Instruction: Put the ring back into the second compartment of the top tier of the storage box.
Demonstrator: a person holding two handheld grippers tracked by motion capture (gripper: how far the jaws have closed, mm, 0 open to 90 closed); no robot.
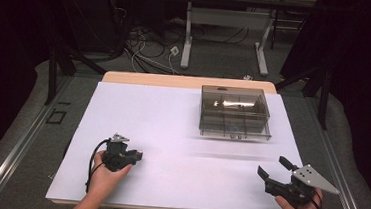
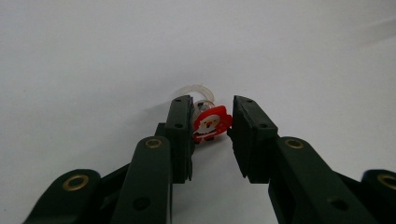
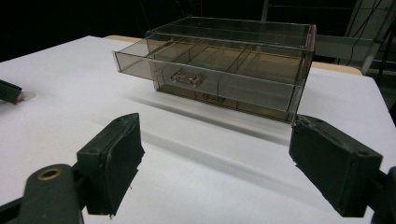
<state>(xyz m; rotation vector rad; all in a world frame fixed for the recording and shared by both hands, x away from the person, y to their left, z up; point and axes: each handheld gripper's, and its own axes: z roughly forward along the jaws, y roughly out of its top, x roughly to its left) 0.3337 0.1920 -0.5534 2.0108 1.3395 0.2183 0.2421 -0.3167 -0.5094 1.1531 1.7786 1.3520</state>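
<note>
Pinched between the pads of the left tongs [image 2: 212, 123]: a small red-and-white Santa figure on a clear plastic ring [image 2: 212, 122], low over the white worktop [image 1: 181, 134], near its front left. Right tongs [image 3: 215, 172] spread wide and empty, facing the smoky transparent plastic drawer box [image 3: 224, 70], top drawer pulled partly out. Best lifted straight up with grip held firm, then carried level to an open compartment before release.

clear drawer box [image 1: 234, 112], white table [image 1: 171, 133], cables [image 1: 148, 46]
</note>
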